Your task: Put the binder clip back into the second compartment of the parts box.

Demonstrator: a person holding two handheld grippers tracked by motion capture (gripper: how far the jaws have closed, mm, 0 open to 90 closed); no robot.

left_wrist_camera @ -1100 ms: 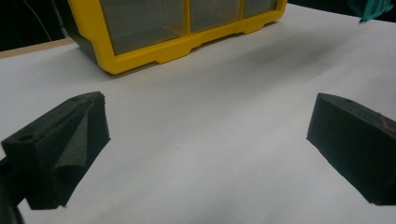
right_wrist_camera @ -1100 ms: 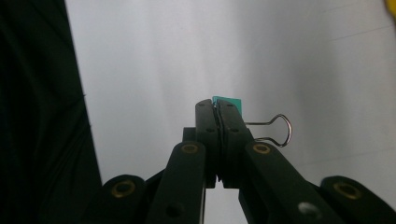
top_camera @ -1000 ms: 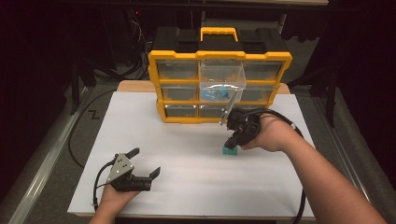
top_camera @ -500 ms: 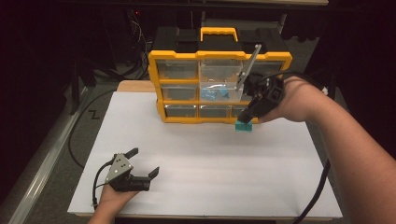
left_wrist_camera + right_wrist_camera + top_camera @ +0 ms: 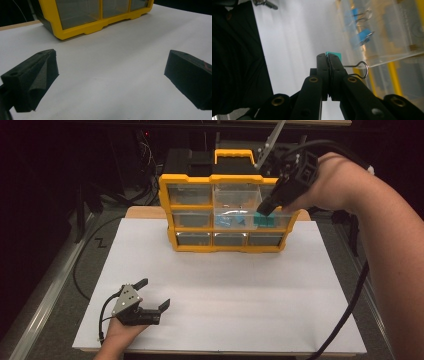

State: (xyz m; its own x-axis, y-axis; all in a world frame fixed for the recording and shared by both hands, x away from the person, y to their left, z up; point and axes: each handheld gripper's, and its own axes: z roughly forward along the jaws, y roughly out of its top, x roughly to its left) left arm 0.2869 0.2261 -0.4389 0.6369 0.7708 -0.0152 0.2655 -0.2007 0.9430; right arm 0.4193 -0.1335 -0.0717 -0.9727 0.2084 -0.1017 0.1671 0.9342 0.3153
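High view: since the earlier frame the right gripper (image 5: 265, 210) has been raised from the desk (image 5: 280, 285) to the yellow drawer cabinet (image 5: 220, 215), a teal binder clip (image 5: 264, 221) carried at the middle-right drawer. Left gripper (image 5: 150, 295) rested low, jaws apart. Right gripper view: jaws clamped on the clip (image 5: 333, 54); most of its body hidden.

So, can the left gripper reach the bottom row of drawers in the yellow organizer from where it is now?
Probably yes. The left gripper rests open near the front of the white board, and nothing lies between it and the bottom drawers of the yellow organizer. The right gripper works higher up, holding a teal binder clip.
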